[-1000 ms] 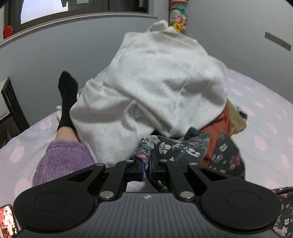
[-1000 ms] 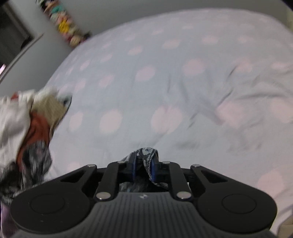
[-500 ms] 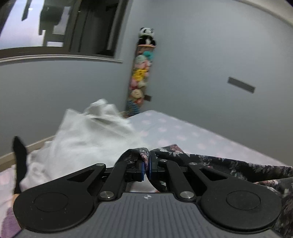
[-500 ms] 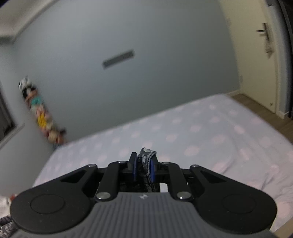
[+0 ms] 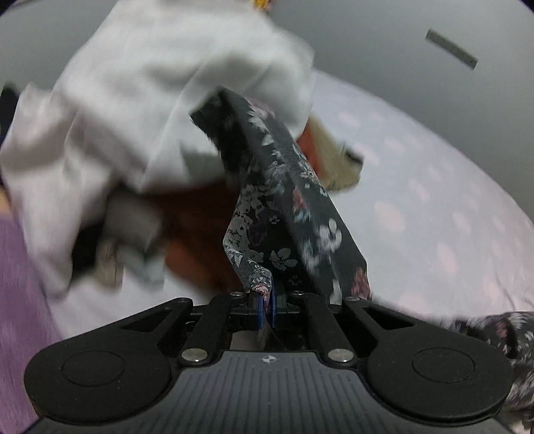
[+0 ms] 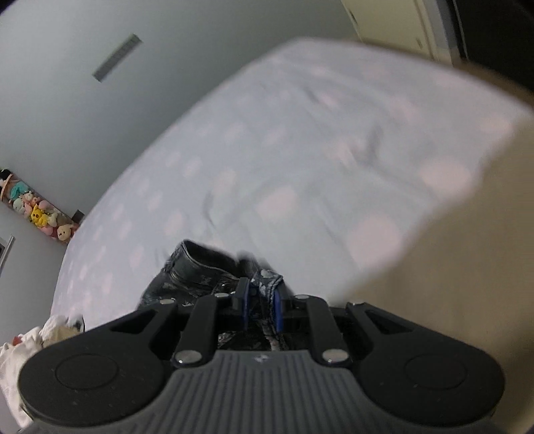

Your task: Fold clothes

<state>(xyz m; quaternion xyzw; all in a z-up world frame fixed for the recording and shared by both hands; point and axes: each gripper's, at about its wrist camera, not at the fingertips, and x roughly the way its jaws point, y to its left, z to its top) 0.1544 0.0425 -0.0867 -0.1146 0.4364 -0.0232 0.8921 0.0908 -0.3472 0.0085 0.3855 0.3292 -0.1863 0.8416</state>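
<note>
Pale lilac bedsheet with pink dots [image 6: 333, 140] covers the bed under both cameras, with a grey wall [image 6: 83, 110] behind it. Two grippers are in view, one per camera. The left gripper [image 5: 266, 308] has its blue pads pressed together on an edge of the dark floral-print fabric garment [image 5: 293, 207], which runs up and away from the fingers in a taut band. The right gripper [image 6: 262, 308] has its pads narrowly apart, clamped on a bunched hem of the same floral garment, whose folds lie just ahead of the fingers on the sheet.

Beyond the left gripper sits one heap of laundry: a large white knit sweatshirt [image 5: 140, 110] on top, a rust-orange cloth [image 5: 200, 227] under it, and a tan piece [image 5: 337, 167] at the right side. How many more items lie in the heap cannot be told; it is heavily blurred. A purple fuzzy sleeve or trouser leg [image 5: 13, 300] is cut off at the left edge. Far off in the right view hangs one column of stuffed toys [image 6: 36, 213], and a cream door [image 6: 400, 30] is cropped at the top.

Half a second ago both cameras looked mostly at the wall; now both tilt down toward the bed, and the heap fills the left view again.
</note>
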